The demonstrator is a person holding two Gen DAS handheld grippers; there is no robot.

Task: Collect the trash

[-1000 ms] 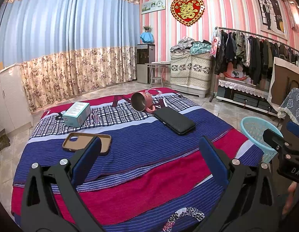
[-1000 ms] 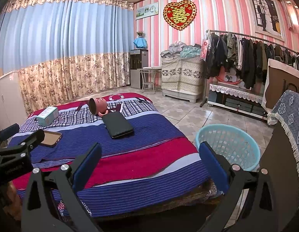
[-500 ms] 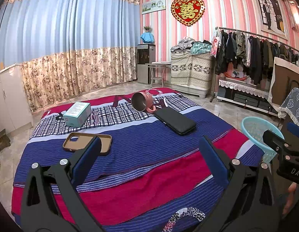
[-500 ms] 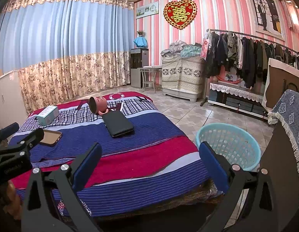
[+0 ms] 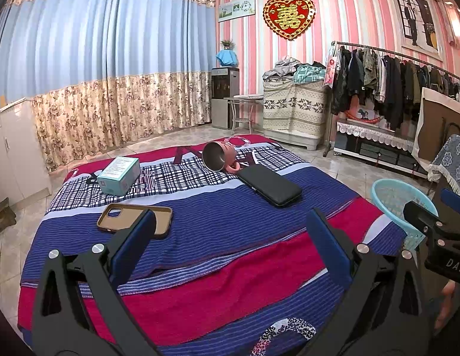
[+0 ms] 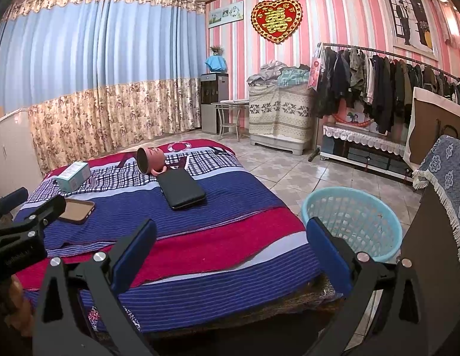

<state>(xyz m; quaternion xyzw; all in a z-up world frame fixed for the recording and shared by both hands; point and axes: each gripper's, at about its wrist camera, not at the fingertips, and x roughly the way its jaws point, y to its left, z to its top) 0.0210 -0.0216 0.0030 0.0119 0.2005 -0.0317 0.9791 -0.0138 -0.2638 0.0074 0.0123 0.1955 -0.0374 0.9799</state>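
Note:
On the striped bed (image 5: 218,237) lie a teal box (image 5: 119,175), a brown phone case (image 5: 134,217), a pink mug on its side (image 5: 220,156) and a black flat case (image 5: 270,185). They also show in the right wrist view: box (image 6: 73,176), phone case (image 6: 77,210), mug (image 6: 150,160), black case (image 6: 181,188). A light blue basket (image 6: 351,222) stands on the floor right of the bed, also in the left wrist view (image 5: 399,204). My left gripper (image 5: 230,234) is open and empty above the bed's near part. My right gripper (image 6: 230,243) is open and empty over the bed's near right corner.
A clothes rack (image 5: 387,89) and low cabinet (image 5: 375,145) line the right wall. A covered chest (image 5: 293,112), small table (image 5: 244,109) and water dispenser (image 5: 225,95) stand at the back. Curtains (image 5: 96,74) cover the left wall. A blue patterned cloth (image 6: 449,184) hangs at the far right.
Both views have drifted very slightly; the objects on the bed have not moved and both grippers stay open.

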